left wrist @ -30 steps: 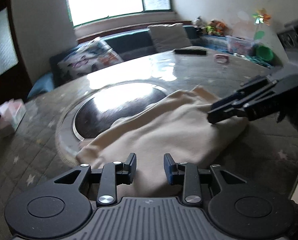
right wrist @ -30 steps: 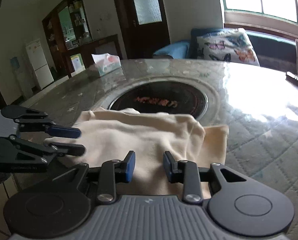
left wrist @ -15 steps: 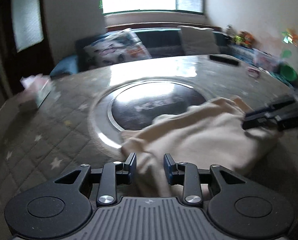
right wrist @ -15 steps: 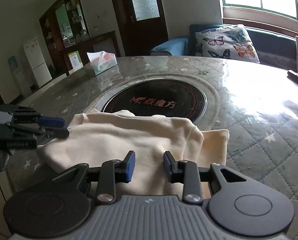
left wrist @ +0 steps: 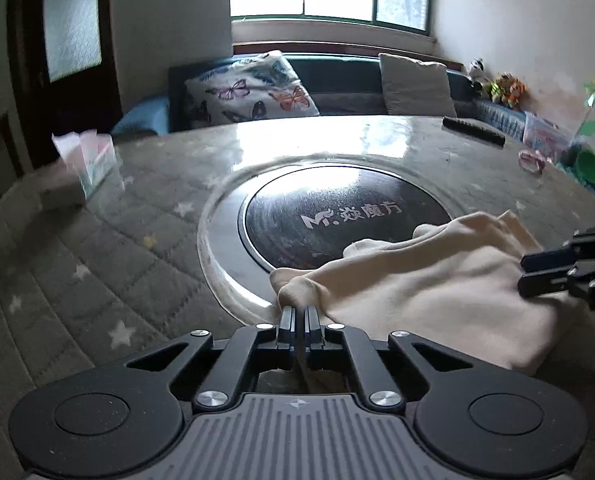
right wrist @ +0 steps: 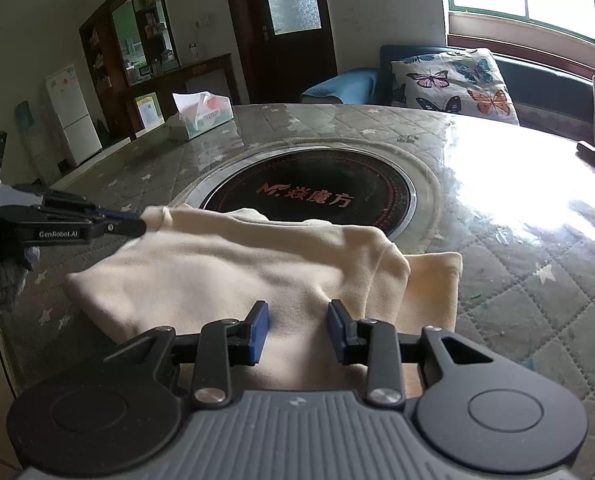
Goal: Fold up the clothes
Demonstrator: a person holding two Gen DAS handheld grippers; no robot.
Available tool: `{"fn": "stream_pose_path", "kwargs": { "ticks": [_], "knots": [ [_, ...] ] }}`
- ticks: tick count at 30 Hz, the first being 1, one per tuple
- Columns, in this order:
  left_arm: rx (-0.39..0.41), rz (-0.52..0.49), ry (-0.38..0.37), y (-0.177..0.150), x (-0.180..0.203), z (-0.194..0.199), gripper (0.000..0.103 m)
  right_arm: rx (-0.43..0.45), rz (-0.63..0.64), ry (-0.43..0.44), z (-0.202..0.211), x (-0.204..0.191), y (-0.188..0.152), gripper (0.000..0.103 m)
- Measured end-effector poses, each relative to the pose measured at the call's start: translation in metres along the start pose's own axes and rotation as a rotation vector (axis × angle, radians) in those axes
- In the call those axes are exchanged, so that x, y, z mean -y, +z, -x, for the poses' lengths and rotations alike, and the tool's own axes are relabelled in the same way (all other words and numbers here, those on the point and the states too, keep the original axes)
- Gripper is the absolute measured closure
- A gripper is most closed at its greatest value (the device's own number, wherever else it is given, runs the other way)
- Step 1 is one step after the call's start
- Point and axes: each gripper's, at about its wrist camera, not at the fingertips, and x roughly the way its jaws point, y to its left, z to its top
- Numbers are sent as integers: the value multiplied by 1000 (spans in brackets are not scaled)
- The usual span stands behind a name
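You're partway through: the cream garment [right wrist: 233, 276] sits bunched and roughly doubled on the near part of the table [right wrist: 537, 248], touching the dark round inset, not yet a tidy fold. Your left gripper [left wrist: 298, 314] is pinched tight on its left corner. Your right gripper [right wrist: 297, 330] hovers part-open above the cloth, gripping nothing.

Wide bare stretch of table [right wrist: 517, 248] to the right of the cream garment [right wrist: 233, 276], and across the dark round inset [right wrist: 317, 196]. Obstacles sit only at the edges: tissue box [right wrist: 201, 114] far left, remote [left wrist: 473, 130] far right.
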Motion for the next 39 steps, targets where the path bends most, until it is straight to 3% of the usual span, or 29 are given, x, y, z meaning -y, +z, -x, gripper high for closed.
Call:
{"fn": "stream_pose_path", "kwargs": {
  "ticks": [15, 22, 29, 35, 37, 39],
  "knots": [
    [11, -48, 28, 10, 4, -2, 94, 33, 6, -44, -12, 10, 25, 70],
    [-32, -52, 35, 13, 2, -21, 94, -6, -45, -80, -36, 28, 30, 74],
    [5, -61, 15, 26, 8, -19, 94, 13, -2, -78, -39, 17, 47, 74],
    [-42, -92, 22, 27, 13, -38, 94, -46, 3, -127, -65, 13, 51, 74],
    [-60, -87, 27, 26, 11, -43, 89, -45, 29, -137, -67, 10, 49, 74],
    [-62, -76, 30, 26, 10, -43, 73, -36, 42, -140, -63, 6, 50, 74]
  ]
}}
